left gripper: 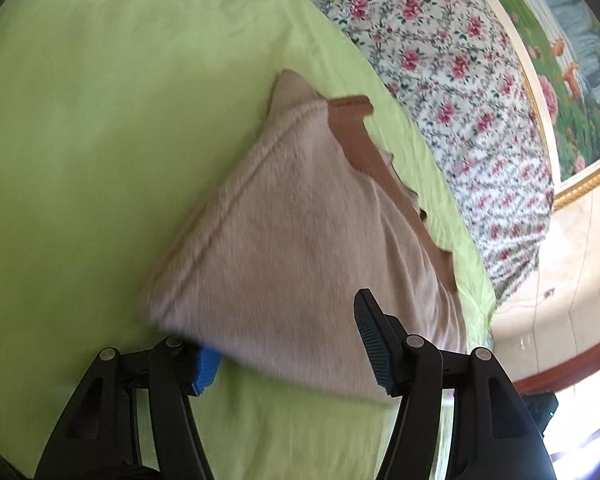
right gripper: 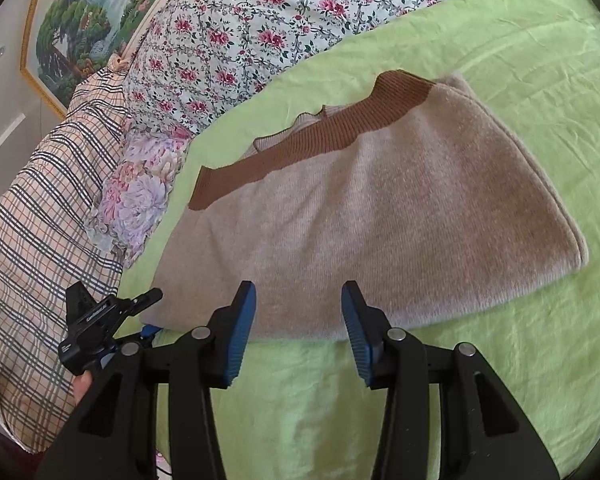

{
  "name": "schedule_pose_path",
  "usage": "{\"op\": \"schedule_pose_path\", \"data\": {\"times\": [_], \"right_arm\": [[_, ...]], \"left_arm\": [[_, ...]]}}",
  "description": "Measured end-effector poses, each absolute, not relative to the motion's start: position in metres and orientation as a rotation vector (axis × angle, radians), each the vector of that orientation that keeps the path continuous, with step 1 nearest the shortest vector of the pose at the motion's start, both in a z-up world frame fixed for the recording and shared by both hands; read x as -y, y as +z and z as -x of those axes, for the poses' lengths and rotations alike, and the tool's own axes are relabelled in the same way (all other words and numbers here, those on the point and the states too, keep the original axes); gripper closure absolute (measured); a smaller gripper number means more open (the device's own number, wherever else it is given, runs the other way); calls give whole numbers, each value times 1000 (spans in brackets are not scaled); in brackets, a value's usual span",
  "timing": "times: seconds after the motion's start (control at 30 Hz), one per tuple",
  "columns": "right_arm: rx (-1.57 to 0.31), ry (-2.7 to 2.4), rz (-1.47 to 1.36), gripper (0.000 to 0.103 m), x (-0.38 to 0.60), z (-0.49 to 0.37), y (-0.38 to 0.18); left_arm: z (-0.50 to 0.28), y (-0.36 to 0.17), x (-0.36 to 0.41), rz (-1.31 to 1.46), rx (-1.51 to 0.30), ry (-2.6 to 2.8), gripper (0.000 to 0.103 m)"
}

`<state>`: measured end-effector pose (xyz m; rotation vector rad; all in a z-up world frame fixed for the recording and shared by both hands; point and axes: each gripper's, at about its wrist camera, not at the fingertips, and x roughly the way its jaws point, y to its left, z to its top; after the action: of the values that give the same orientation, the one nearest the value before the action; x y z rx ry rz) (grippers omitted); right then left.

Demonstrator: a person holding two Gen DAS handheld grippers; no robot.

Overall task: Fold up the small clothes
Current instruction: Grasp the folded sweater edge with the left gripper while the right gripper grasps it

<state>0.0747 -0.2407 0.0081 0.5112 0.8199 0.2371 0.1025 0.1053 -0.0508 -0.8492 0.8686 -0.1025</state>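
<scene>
A beige knit sweater (left gripper: 300, 240) with a brown ribbed collar (left gripper: 364, 140) lies folded on the green sheet (left gripper: 100, 140). My left gripper (left gripper: 288, 336) is open at its near corner. The cloth drapes over the blue pad of one finger (left gripper: 206, 372), and the other finger (left gripper: 374, 344) stands above the knit without pressing it. In the right wrist view the sweater (right gripper: 380, 220) spreads flat, collar (right gripper: 308, 140) toward the pillows. My right gripper (right gripper: 298, 300) is open at the sweater's near edge with nothing pinched. The left gripper (right gripper: 152, 312) shows at the sweater's left corner.
A floral quilt (right gripper: 260, 28) and a plaid pillow (right gripper: 32, 220) border the sheet (right gripper: 500, 360) on the far and left sides. A framed landscape painting (right gripper: 88, 16) hangs on the wall behind. Part of a hand (right gripper: 82, 388) shows below the left gripper.
</scene>
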Motion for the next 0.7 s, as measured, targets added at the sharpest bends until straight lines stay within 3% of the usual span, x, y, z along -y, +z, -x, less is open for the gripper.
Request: {"op": "schedule_pose_path", "data": {"times": [0.1, 0.13, 0.17, 0.2, 0.53, 0.57, 0.67, 0.7], "right_arm": [[-816, 237, -508, 57, 245, -86, 10], [-816, 244, -510, 57, 248, -93, 10], [-821, 247, -513, 57, 251, -99, 9], [-827, 246, -514, 57, 255, -106, 9], [-925, 444, -681, 57, 296, -189, 8], [-948, 488, -711, 53, 297, -201, 7], [-1000, 591, -766, 27, 289, -231, 4], [-1011, 625, -771, 26, 284, -240, 3]], "left_arm": [[-114, -47, -103, 823, -854, -77, 45], [-118, -44, -100, 801, -847, -71, 58], [-123, -41, -98, 780, -843, -78, 87], [-126, -38, -95, 766, -843, -92, 95], [-153, 41, 4, 487, -726, -321, 97], [-156, 43, 19, 455, -734, -343, 97], [-169, 33, 68, 364, -780, -406, 97], [-172, 28, 77, 350, -798, -418, 97]]}}
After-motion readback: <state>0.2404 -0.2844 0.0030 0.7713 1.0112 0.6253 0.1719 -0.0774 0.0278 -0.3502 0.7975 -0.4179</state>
